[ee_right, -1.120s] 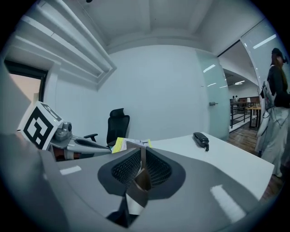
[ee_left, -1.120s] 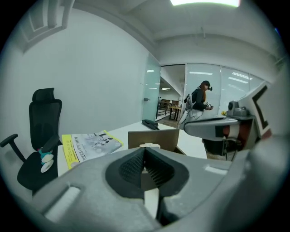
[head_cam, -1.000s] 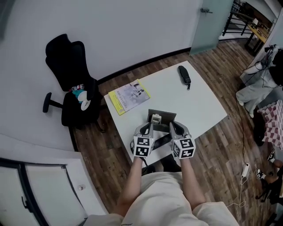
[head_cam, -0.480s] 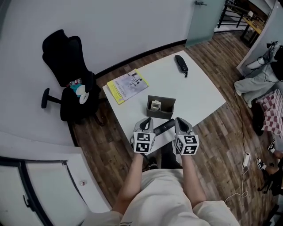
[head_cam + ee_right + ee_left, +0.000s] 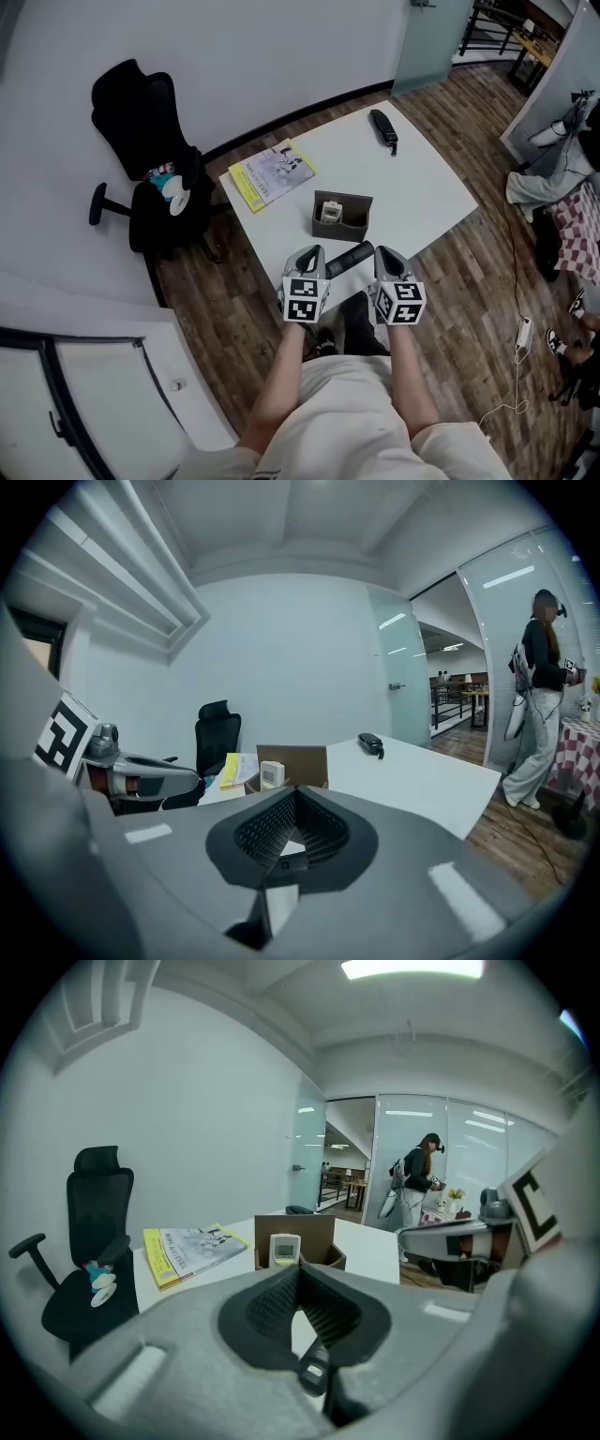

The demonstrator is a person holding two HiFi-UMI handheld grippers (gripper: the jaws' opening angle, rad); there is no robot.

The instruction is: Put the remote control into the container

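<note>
Grippers first: our left gripper (image 5: 314, 254) and right gripper (image 5: 385, 254) both have their jaws pressed together on nothing, and hover at the near edge of the white table (image 5: 422, 192). Between them the black remote control (image 5: 350, 258) lies slanted on the tabletop, its near end just beside our left gripper. At 12 o'clock from it, close by, stands the open brown container (image 5: 357, 222). A small white device (image 5: 330, 210) (a screened unit, standing upright) fills its left part, and its near wall faces the remote control. From the container we see a yellow-edged book (image 5: 273, 174) at 11 o'clock and a black handset (image 5: 382, 129) at 1 o'clock, near the far corner. An office chair (image 5: 150, 159) stands off the table at 10 o'clock.
</note>
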